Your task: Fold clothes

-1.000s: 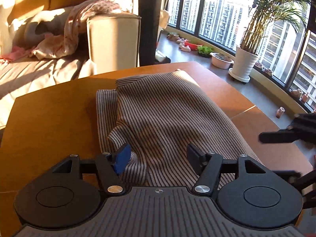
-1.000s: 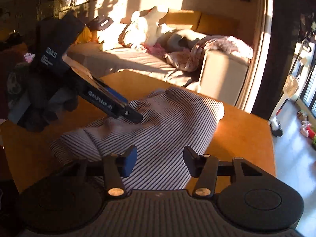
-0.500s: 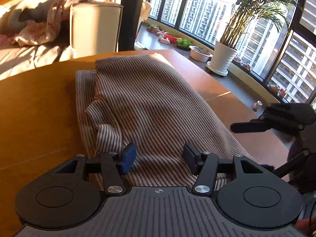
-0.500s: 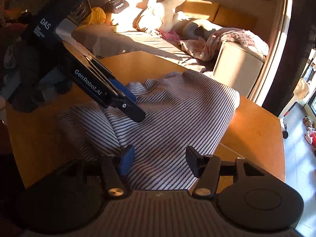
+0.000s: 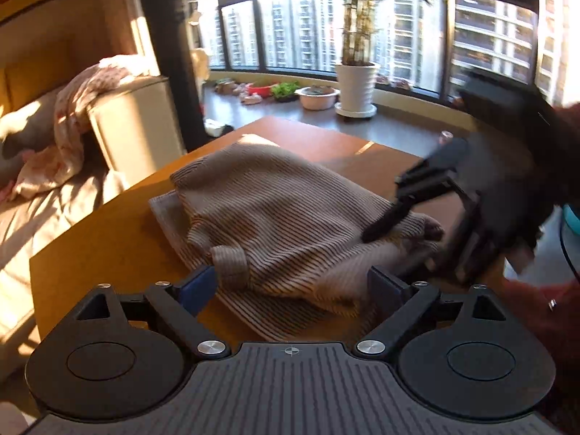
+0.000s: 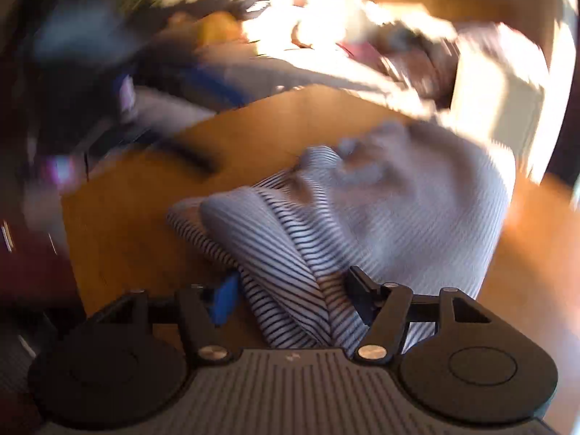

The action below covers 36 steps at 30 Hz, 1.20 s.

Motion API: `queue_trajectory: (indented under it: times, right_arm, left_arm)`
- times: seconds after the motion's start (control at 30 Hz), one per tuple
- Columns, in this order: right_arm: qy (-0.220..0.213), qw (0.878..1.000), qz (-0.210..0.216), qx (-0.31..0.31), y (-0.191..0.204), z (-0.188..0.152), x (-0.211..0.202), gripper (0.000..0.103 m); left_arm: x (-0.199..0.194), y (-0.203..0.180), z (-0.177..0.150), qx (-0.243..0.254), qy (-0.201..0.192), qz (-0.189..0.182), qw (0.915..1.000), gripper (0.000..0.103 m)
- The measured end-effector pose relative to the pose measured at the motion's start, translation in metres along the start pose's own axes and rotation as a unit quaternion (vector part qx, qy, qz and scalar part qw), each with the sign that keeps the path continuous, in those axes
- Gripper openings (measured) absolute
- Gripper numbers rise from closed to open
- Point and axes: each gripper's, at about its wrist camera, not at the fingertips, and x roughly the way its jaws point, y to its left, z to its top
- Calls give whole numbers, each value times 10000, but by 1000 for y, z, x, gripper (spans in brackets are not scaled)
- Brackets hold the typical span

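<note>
A brown-and-white striped garment [image 5: 282,210] lies bunched on the wooden table [image 5: 108,246]. My left gripper [image 5: 291,284] hovers at its near edge, and its jaws are opening wide. A rolled cuff [image 5: 228,261] lies just ahead of the blue pad and nothing is pinched. At the right, one of my right gripper's fingers [image 5: 384,221] rests on the cloth. In the blurred right wrist view the garment [image 6: 417,199] fills the middle. My right gripper [image 6: 293,293] is open, with a folded striped sleeve [image 6: 261,239] lying between its fingers.
A sofa with a pink blanket [image 5: 72,127] stands beyond the table's left edge. A potted plant [image 5: 355,83] and bowls [image 5: 315,96] sit on the floor by the window. A dark red sleeve [image 5: 543,326] shows at the right. Bare table [image 6: 137,210] lies left of the garment.
My left gripper swung left, rolled, and its jaws widened. My right gripper came down onto the garment's edge, so a folded sleeve now lies between its fingers. The right view has blurred.
</note>
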Motion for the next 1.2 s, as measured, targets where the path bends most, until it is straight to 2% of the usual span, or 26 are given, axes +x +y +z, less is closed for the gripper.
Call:
queue_trajectory:
  times: [0.07,0.1,0.17,0.23,0.3,0.37,0.43,0.5,0.57,0.67,0.7,0.73,0.77,0.8,0.87,0.93,1.03,1.13,1.2]
  right_arm:
    - [51,9947,368,962,-26,3,-4,54]
    - [79,9909,481,1254,-33,3,-4,51]
    - [119,9872,611,1468,-40,4,-3,50]
    - [119,9903,526,1280,-36,4,-4,48]
    - [70,9959,287,855,-24,5,-7,48]
    - [-41,9998,-128,119,-5,2,-12,51]
    - [-206,9950,-517,-834,20,-6,-19,53]
    - [-376,9790,-752,-1859,47,-17,-21,63]
    - [-405,9631,-751,-2553,68,-28,-14,65]
    - [-321,9397,-959,-3267,84,-43,6,71]
    - [-373,9307,-1101,-3467,86,-48,10,71]
    - [-384,9278,-1168,-3523,86,-49,13,71]
    - [-320,9353,-1120,-3340,82,-44,14,63]
    - [-252,9478,-1027,-3007,75,-36,15,56]
    - [-199,9724,-754,-2197,55,-22,14,54]
    - [-174,9869,-488,-1529,39,-12,11,53]
    - [-180,9965,-195,-788,23,-4,7,53]
    - [-254,9988,-119,-410,17,-7,10,53]
    - [-285,9995,-39,-155,14,-8,10,53]
  left_arm:
    - [1,-12,-6,348,70,-203,9992,95]
    - [1,-18,-9,522,106,-302,9981,96]
    - [14,-29,-15,841,276,-165,9959,96]
    - [36,-36,-21,1078,548,226,9924,96]
    - [58,-39,-26,1178,815,502,9884,99]
    - [57,-30,-23,929,764,252,9924,98]
    - [52,-23,-21,804,691,233,9941,98]
    - [49,-14,-19,558,690,210,9958,98]
    - [50,-2,-18,126,737,171,9971,98]
    - [49,13,-20,-448,773,174,9958,98]
    - [49,12,-19,-487,762,199,9957,98]
    - [48,12,-17,-526,750,224,9955,98]
    - [47,11,-16,-565,739,250,9954,98]
    - [46,11,-15,-603,727,275,9952,98]
    - [45,8,-12,-582,666,314,9956,98]
    - [44,6,-9,-571,580,279,9963,98]
    - [40,2,-5,-374,524,356,9973,98]
    - [31,-3,-5,1,503,524,9974,99]
    - [19,-1,-6,136,439,496,9977,99]
